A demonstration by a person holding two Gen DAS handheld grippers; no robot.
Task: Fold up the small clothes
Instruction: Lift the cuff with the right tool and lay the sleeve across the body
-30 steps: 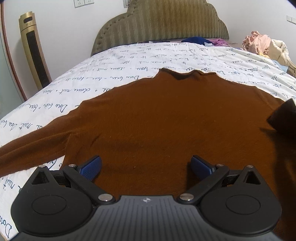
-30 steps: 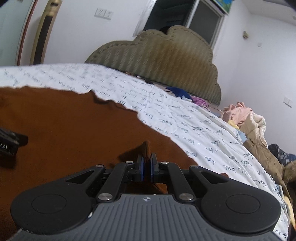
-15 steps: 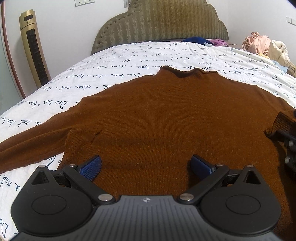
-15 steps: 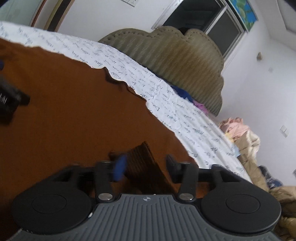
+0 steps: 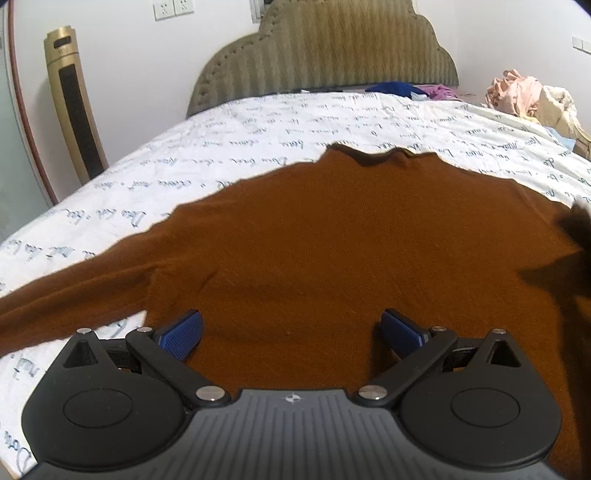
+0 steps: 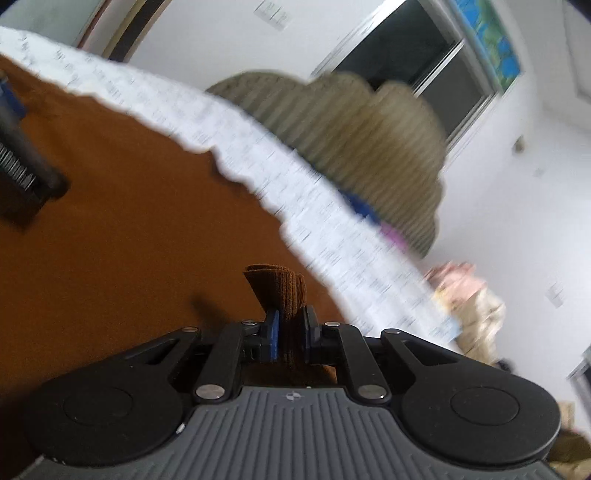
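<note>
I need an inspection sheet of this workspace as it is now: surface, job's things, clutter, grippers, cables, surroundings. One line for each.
Surface: bed with a white bedspread printed with handwriting; mostly smooth.
Job's things: one brown sweater spread flat, collar toward the headboard, one sleeve stretched out to the left; its ribbed cuff is lifted.
Clutter: blue and purple garments by the headboard; a pile of pink and beige clothes at the bed's right side.
Grippers: left gripper open, over the sweater's lower body, holding nothing; right gripper shut on the ribbed cuff.
Cables: nothing seen.
Surroundings: padded headboard, gold tower fan, wall sockets, dark window; right view is blurred.
</note>
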